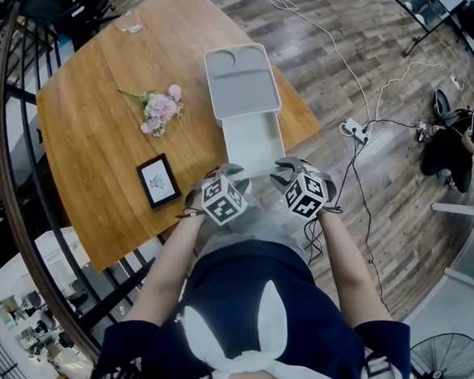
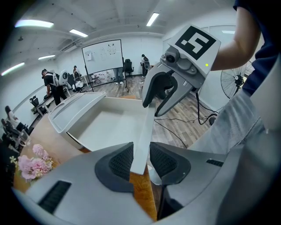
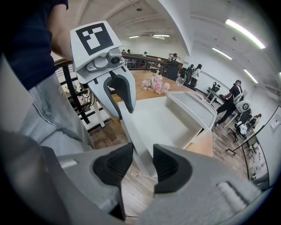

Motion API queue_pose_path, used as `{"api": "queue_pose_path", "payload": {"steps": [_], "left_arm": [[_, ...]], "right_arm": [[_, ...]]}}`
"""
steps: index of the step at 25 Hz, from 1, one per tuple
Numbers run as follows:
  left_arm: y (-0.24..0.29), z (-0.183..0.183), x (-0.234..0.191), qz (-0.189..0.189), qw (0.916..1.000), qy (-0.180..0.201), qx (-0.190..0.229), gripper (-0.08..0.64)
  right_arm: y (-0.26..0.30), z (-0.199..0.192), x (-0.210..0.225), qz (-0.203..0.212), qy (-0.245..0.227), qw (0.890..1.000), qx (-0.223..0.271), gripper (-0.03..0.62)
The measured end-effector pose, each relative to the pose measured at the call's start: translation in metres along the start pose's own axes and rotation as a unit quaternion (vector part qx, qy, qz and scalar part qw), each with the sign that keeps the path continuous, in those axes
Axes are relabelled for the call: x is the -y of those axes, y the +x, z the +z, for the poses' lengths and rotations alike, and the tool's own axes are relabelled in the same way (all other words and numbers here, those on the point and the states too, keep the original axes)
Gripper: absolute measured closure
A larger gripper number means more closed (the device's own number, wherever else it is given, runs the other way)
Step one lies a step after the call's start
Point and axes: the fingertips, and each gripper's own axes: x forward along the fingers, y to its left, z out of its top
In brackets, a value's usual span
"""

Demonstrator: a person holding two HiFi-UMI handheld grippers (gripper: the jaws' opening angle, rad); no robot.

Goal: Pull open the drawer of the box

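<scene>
One pale grey plastic drawer (image 1: 252,145) is seen drawn well out of the flat grey tray-topped box (image 1: 238,79), its thin front wall reaching the near edge of the rounded wooden table (image 1: 87,134). That wall is clamped between the dark ribbed pads of the left gripper (image 2: 140,160) and the right gripper (image 3: 142,165), set side by side with jaws narrowly apart. Bare tabletop is left beside the drawer up to a black picture frame (image 1: 158,181) and pink flower sprig (image 1: 160,108).
</scene>
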Motion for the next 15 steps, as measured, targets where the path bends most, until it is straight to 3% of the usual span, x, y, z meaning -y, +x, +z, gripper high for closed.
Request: {"api": "queue_pose_path", "payload": {"steps": [6, 15], "left_arm": [[0.0, 0.001, 0.001, 0.005, 0.9999, -0.009, 0.003, 0.428], [-0.018, 0.008, 0.0, -0.001, 0.9962, -0.076, 0.041, 0.407]], "right_arm": [[-0.001, 0.0, 0.0, -0.002, 0.012, 1.0, 0.007, 0.442], [-0.017, 0.011, 0.006, -0.011, 0.063, 0.997, 0.044, 0.434]]}}
